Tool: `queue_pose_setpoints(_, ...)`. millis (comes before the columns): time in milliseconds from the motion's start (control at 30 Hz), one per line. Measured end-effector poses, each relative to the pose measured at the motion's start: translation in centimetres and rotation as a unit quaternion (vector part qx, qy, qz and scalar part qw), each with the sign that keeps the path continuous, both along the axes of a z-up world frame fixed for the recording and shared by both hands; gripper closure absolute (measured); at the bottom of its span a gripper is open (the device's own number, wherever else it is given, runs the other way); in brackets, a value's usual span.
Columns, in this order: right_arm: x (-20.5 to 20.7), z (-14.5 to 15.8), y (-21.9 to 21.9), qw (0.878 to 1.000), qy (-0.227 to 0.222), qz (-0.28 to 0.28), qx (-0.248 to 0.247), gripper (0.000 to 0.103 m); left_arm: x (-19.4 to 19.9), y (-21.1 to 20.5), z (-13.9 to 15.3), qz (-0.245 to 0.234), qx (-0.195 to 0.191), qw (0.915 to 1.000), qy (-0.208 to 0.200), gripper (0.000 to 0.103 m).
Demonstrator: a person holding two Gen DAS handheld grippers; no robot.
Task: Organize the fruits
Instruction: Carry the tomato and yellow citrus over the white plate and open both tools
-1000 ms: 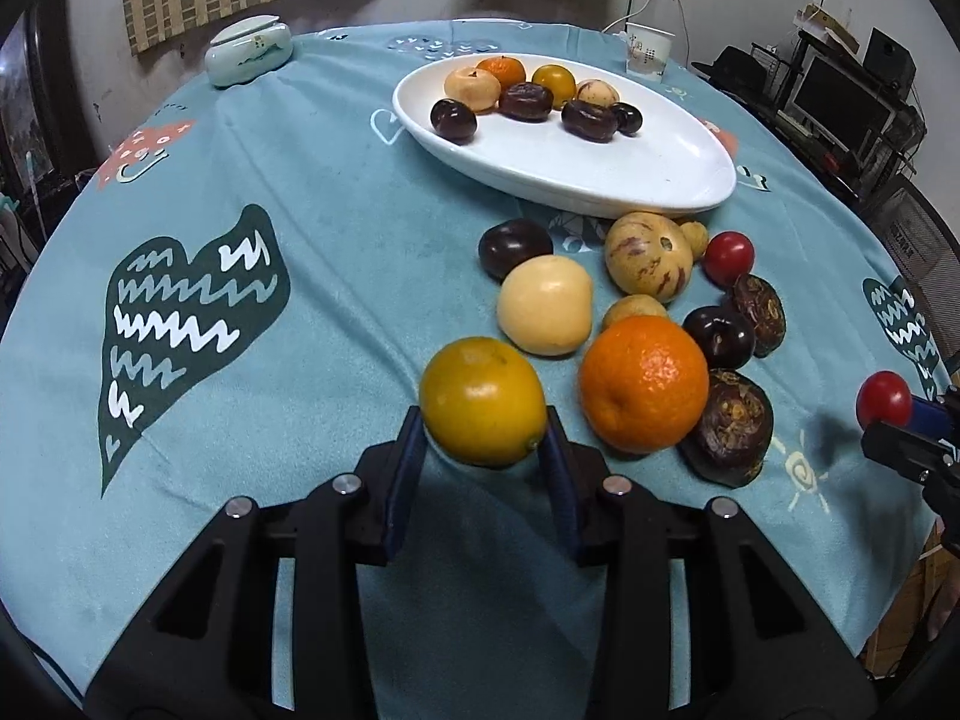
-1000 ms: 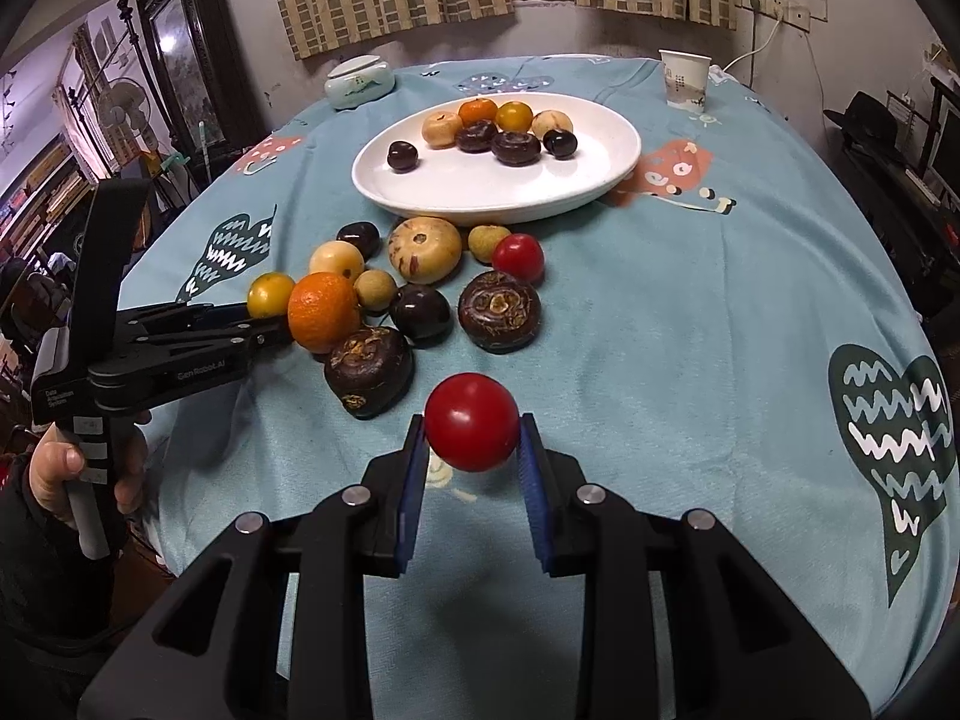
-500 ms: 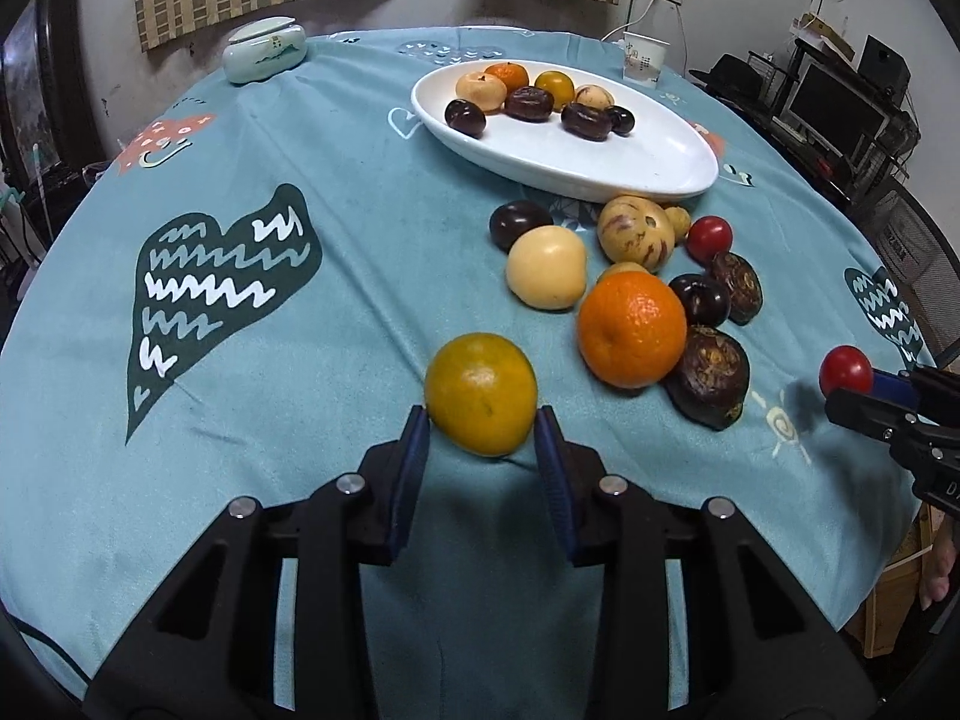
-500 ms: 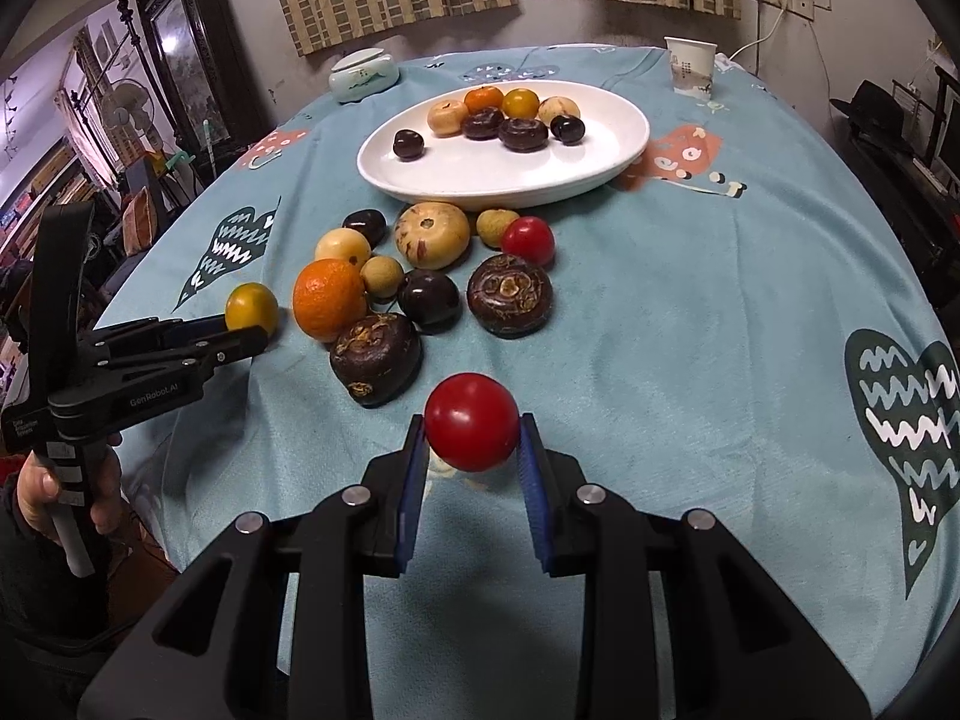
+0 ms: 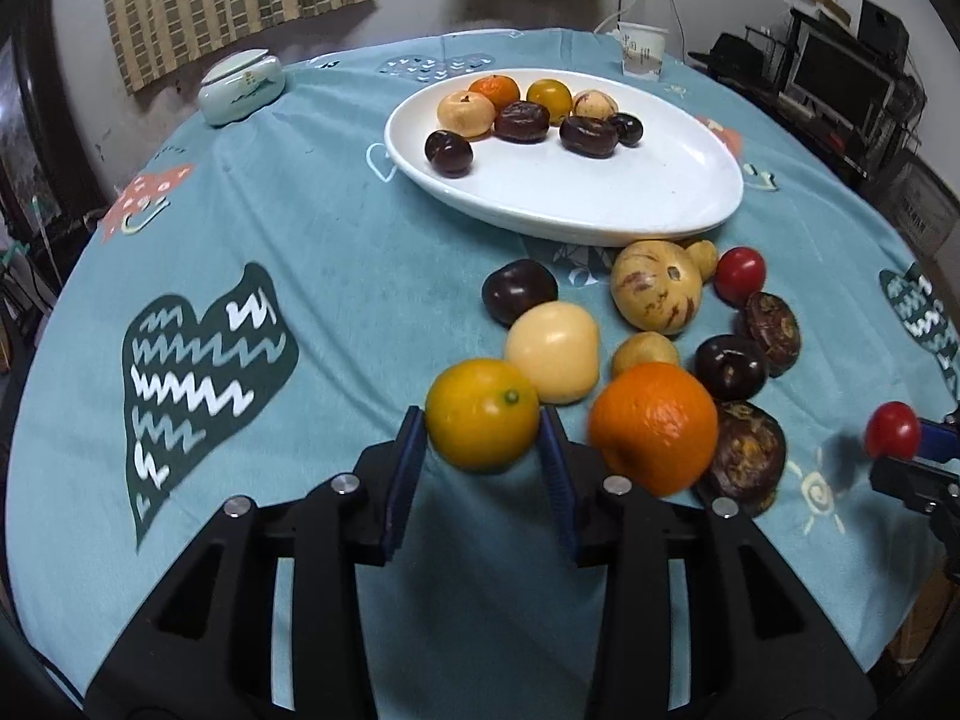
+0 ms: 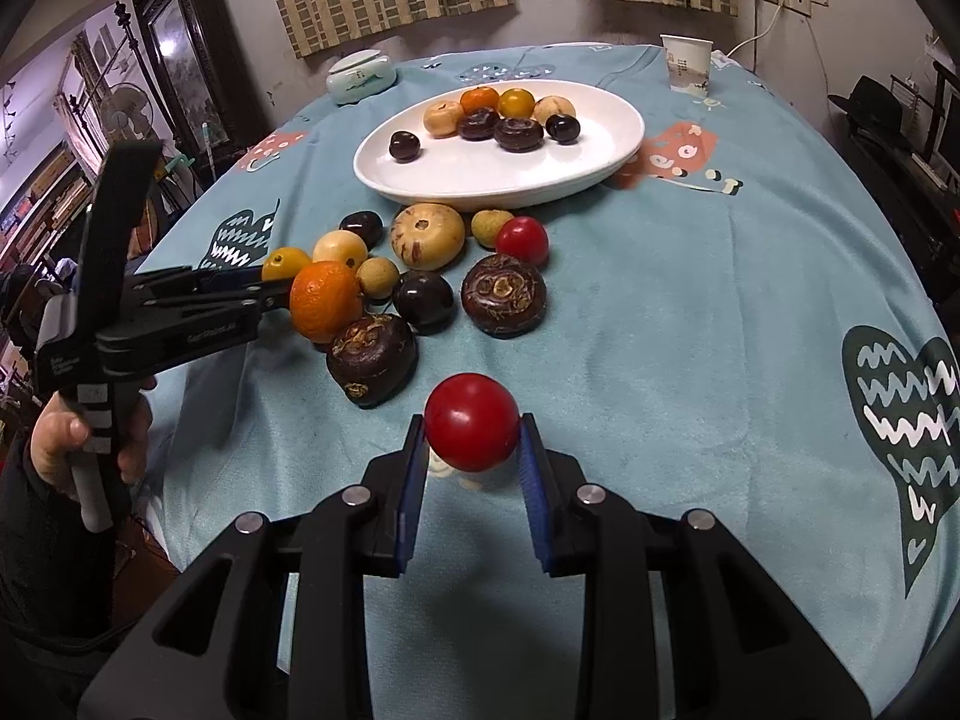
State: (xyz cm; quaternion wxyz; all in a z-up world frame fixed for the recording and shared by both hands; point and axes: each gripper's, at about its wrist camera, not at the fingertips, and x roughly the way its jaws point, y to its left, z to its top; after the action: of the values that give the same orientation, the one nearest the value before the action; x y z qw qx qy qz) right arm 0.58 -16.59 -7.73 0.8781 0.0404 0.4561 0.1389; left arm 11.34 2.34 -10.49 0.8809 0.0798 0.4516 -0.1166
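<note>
My left gripper (image 5: 483,420) is shut on a yellow citrus (image 5: 482,414) and holds it above the cloth, beside a bright orange (image 5: 654,427). My right gripper (image 6: 472,433) is shut on a red tomato (image 6: 471,422), lifted over the cloth in front of the fruit pile. A white oval plate (image 5: 660,192) at the back holds several fruits; it also shows in the right wrist view (image 6: 480,174). Loose fruits lie between plate and grippers: a pale yellow one (image 5: 553,351), a striped melon (image 5: 656,287), a second tomato (image 5: 740,267), dark round ones (image 5: 519,291).
The round table has a teal cloth (image 5: 300,240). A lidded ceramic pot (image 5: 241,87) stands at the back left, a paper cup (image 6: 685,63) at the back right. Shelves and a monitor (image 5: 840,78) lie beyond the right table edge.
My left gripper has moved forward with the yellow citrus, back close to the orange and the pile. My right gripper has edged forward with the tomato still in it.
</note>
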Motion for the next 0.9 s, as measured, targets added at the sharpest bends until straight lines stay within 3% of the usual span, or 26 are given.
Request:
queue_pose_setpoints(100,0.1,0.1,0.0,1.0,-0.001,0.001,0.002,0.073,0.9,-0.1,-0.6,-0.002,0.001,1.0,0.009,0.064)
queue_pose_setpoints(300,0.3,0.2,0.0,1.0,-0.002,-0.001,0.001,0.073,-0.4,0.0,0.2,0.006,-0.01,0.9998,-0.017,0.065)
queue_pose_setpoints(633,1.0,1.4,0.2,1.0,-0.016,-0.002,-0.006,0.073,-3.1,0.5,4.8,-0.008,-0.06,0.9972,-0.045,0.065)
queue_pose_setpoints(800,3.3,4.0,0.4,0.999,-0.041,0.01,-0.028,0.073,-1.1,-0.4,7.4,-0.017,-0.061,0.997,-0.044,0.065)
queue_pose_setpoints(900,6.6,5.9,0.4,0.998,-0.054,0.014,-0.034,0.073,2.3,-1.7,9.2,-0.013,-0.046,0.9977,-0.048,0.065)
